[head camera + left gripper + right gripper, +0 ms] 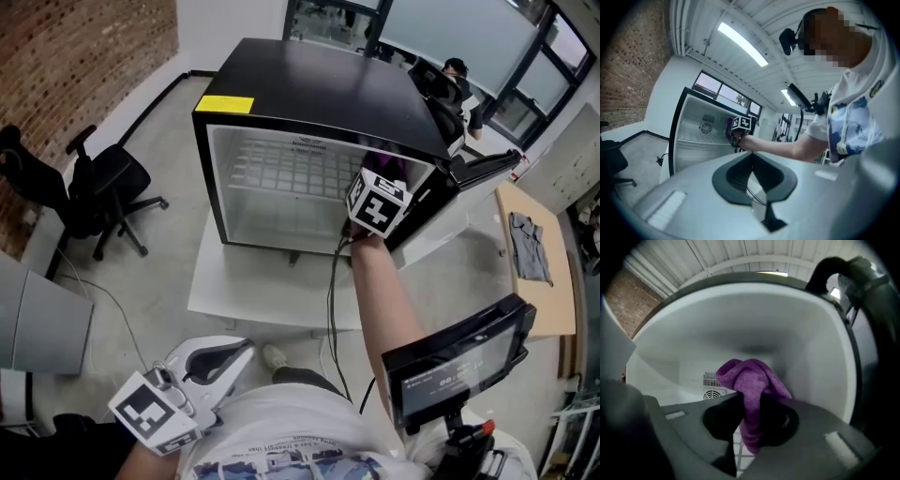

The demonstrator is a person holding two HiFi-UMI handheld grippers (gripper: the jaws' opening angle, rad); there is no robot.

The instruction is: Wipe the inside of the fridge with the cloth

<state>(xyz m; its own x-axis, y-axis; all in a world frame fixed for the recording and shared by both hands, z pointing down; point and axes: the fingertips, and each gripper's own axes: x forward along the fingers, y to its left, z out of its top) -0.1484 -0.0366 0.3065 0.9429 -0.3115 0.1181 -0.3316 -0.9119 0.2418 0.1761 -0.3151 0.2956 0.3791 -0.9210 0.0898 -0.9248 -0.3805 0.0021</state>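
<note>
Cloth (752,394), purple and bunched, sits pinched in the right tongs (750,416), which we have reached into the open mini fridge (319,89) at its right side, above the wire shelf (281,169). The fridge stands on a low white counter (262,291). The left tongs (751,159) are closed on nothing and hang low by our torso, well apart from the fridge.

The cloth's long axis runs along the slot between the jaws. Its rounded, folded head pokes out past the tips toward the white inner wall, with the fan vent (712,394) on the back wall below and to the left. A thinner tail trails down on the near side.

The risk, as we judge it, is the narrow grip: only a fold is clamped, so a hard drag across the liner could pull the cloth free or roll it aside. Then the bare tips would scrape the plastic. The cable (333,281) trailing from the right tongs could also catch on the fridge's front edge.
</note>
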